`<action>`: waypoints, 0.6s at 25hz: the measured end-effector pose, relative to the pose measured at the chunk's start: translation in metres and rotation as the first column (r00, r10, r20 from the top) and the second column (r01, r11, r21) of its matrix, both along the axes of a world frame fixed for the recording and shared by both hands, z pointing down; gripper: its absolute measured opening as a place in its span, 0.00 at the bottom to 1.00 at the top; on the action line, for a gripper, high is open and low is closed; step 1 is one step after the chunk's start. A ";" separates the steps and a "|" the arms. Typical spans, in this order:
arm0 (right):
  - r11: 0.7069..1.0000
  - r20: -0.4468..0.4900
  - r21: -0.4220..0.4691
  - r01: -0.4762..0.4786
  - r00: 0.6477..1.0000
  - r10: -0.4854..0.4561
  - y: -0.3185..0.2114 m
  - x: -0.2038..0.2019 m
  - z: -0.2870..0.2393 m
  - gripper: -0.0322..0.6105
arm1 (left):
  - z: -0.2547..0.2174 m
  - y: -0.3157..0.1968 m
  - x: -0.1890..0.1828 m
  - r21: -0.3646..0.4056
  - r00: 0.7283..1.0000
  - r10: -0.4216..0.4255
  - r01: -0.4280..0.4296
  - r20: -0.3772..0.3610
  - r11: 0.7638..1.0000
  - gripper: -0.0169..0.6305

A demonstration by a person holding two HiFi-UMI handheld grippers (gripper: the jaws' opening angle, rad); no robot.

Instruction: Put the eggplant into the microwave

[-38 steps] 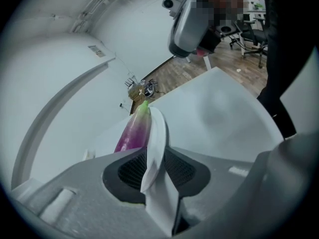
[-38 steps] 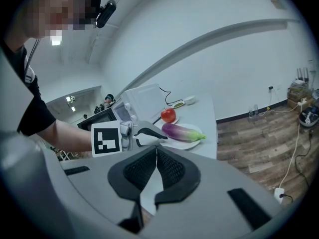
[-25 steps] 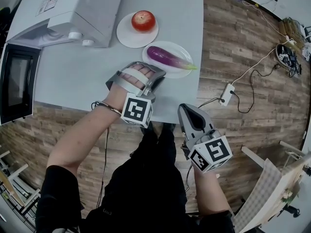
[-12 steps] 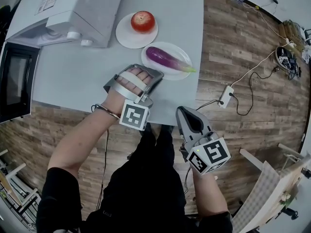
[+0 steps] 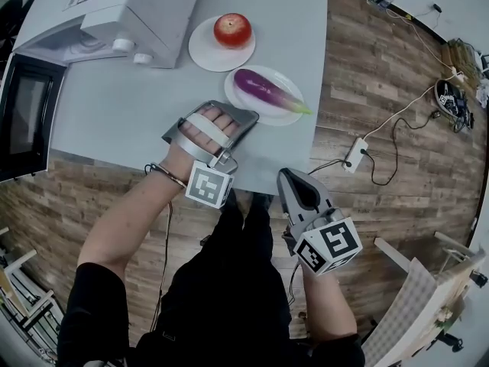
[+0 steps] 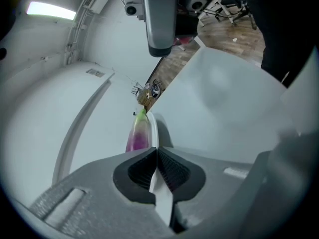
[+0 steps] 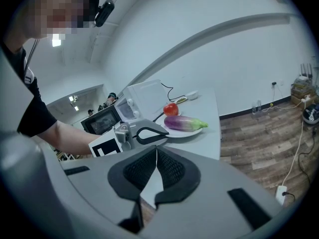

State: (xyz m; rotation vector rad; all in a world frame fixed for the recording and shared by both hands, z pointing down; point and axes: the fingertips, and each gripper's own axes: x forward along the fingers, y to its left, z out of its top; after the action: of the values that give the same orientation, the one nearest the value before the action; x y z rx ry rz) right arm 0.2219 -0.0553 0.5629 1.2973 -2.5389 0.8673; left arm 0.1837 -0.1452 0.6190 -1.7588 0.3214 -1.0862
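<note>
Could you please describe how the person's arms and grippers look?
The left gripper and right gripper are light grey shells with ribbed black pads; each carries a white cube with black square markers. The left's jaws have just been closing, nothing between them. The person wears a black short-sleeved top and a thin band at the left wrist.

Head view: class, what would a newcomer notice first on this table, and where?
The purple eggplant lies on a white plate near the table's right edge, a red apple on a round plate just behind it. The white microwave stands at far left, its dark door swung open. The left tool sits just short of the eggplant, its jaws having just been closing with nothing between them.
</note>
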 end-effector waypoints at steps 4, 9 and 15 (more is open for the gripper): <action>1.000 0.001 0.005 0.013 1.000 -0.013 0.000 -0.003 -0.003 0.08 | -0.004 0.001 -0.005 0.020 1.000 -0.011 0.011 -0.028 1.000 0.05; 1.000 -0.008 0.009 0.028 1.000 -0.028 0.001 -0.010 -0.007 0.08 | -0.007 0.005 -0.018 0.024 0.998 -0.034 0.035 -0.050 0.999 0.05; 0.998 -0.014 0.021 0.055 0.998 -0.055 -0.001 -0.021 -0.022 0.08 | -0.022 0.007 -0.034 0.039 0.996 -0.068 0.071 -0.061 0.997 0.05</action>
State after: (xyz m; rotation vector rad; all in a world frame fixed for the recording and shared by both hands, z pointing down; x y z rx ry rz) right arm 0.2005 -0.0566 0.5411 1.2282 -2.5674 0.8203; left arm 0.1493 -0.1379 0.5973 -1.7575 0.4415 -1.0701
